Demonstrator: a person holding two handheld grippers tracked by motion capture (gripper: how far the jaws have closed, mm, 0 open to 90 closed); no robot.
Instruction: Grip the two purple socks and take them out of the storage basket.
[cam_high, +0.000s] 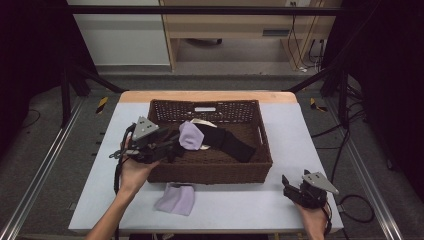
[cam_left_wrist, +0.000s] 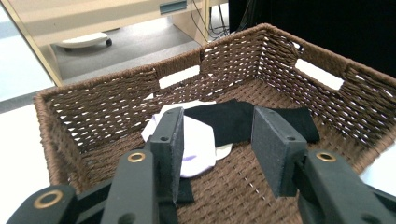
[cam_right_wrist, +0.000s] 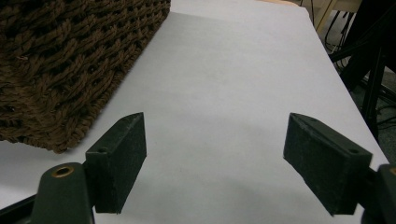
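Observation:
A brown wicker basket (cam_high: 210, 172) stands mid-table. Inside it lie a pale lilac cloth (cam_high: 189, 135), a black cloth (cam_high: 230, 142) and a bit of white fabric (cam_high: 201, 122). My left gripper (cam_high: 171, 145) hovers over the basket's left end and points right, toward the lilac cloth. In the left gripper view its jaws (cam_left_wrist: 219, 144) stand open with nothing between them; the pale cloth (cam_left_wrist: 198, 144) and the black cloth (cam_left_wrist: 233, 119) lie beyond on the basket floor. A second lilac cloth (cam_high: 175, 198) lies on the table before the basket. My right gripper (cam_high: 292, 183) rests open at the front right.
The right gripper (cam_right_wrist: 215, 158) looks along the white tabletop (cam_right_wrist: 224, 84), with the basket's near corner (cam_right_wrist: 70, 60) at its left. The table's right edge (cam_right_wrist: 355, 98) drops to dark frame legs and cables. Beyond the table is a grey floor and wooden furniture (cam_high: 235, 25).

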